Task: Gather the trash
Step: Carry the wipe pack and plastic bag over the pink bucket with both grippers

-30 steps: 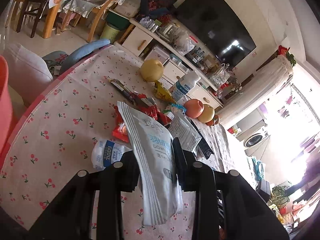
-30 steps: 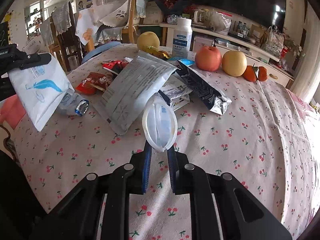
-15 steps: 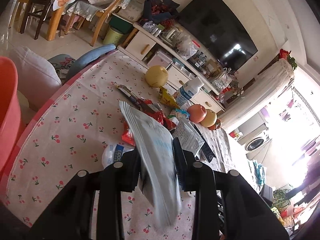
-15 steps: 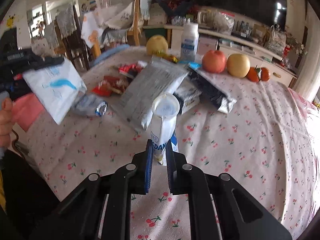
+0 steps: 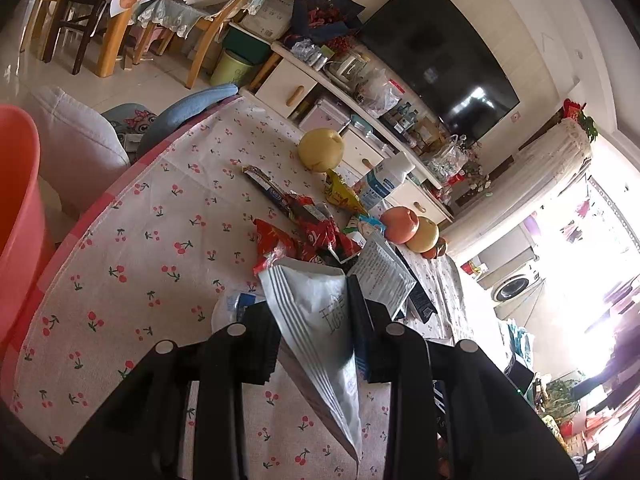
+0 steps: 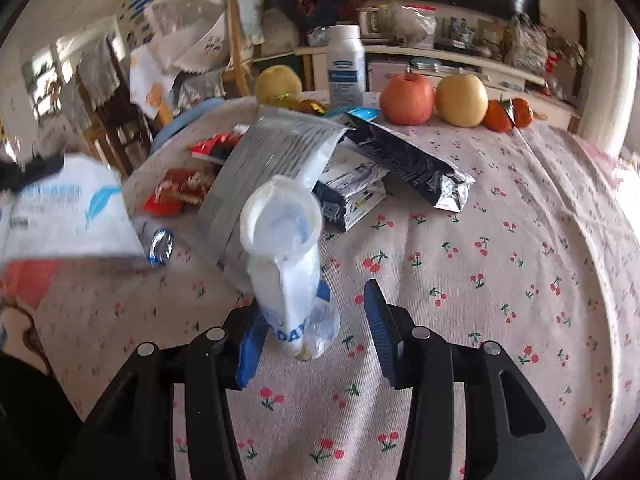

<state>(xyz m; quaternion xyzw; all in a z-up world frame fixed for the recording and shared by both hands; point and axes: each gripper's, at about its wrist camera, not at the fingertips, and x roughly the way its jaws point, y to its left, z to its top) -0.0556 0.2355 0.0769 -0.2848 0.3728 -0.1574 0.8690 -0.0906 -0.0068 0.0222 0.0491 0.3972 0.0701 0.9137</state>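
My left gripper (image 5: 312,332) is shut on a white and silver pouch (image 5: 320,328), held above the cherry-print tablecloth (image 5: 132,248). The same pouch shows blurred at the left of the right wrist view (image 6: 64,212). My right gripper (image 6: 312,316) is open. A crumpled clear plastic cup (image 6: 286,264) stands between its fingers, against the left one. Red snack wrappers (image 5: 304,232), a grey pouch (image 6: 276,168), black and silver bags (image 6: 404,164) and a crushed bottle (image 6: 158,240) lie on the table.
A red-orange bucket (image 5: 18,216) stands at the table's left edge. A white bottle (image 6: 346,66), a yellow pear (image 5: 320,150), apples (image 6: 408,98) and small oranges (image 6: 506,114) sit at the far side. Chairs and a TV cabinet stand beyond.
My right gripper has opened and let go of the plastic cup, which now stands upright between the fingers. My left gripper has moved left with the pouch, towards the bucket side.
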